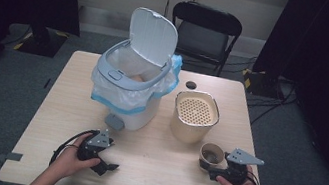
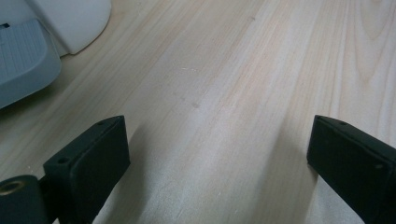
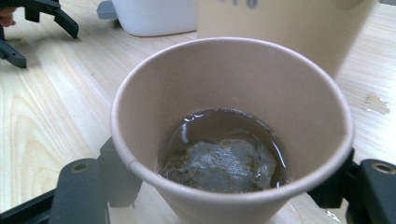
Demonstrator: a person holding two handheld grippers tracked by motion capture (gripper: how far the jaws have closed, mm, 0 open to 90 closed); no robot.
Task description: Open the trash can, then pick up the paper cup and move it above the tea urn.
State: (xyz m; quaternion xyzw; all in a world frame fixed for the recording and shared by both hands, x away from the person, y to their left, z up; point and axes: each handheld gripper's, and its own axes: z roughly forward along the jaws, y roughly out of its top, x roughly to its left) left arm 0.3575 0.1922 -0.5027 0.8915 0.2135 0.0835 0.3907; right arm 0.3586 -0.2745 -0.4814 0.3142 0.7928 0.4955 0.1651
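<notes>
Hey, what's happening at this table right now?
A person works two handheld grippers. The right gripper has its jaws around a paper cup with brown liquid and a tea bag inside, beside the beige strainer container. The left gripper rests open over bare table, near the open-lidded bin.

Both forearms are bare, with no sleeves in sight. Each hand carries a black gripper, the left gripper [image 1: 108,161] and the right gripper [image 1: 208,167], each topped by a grey three-cornered plate and trailing a black cable. The jaws are blocky, matte black, with small screw holes.
</notes>
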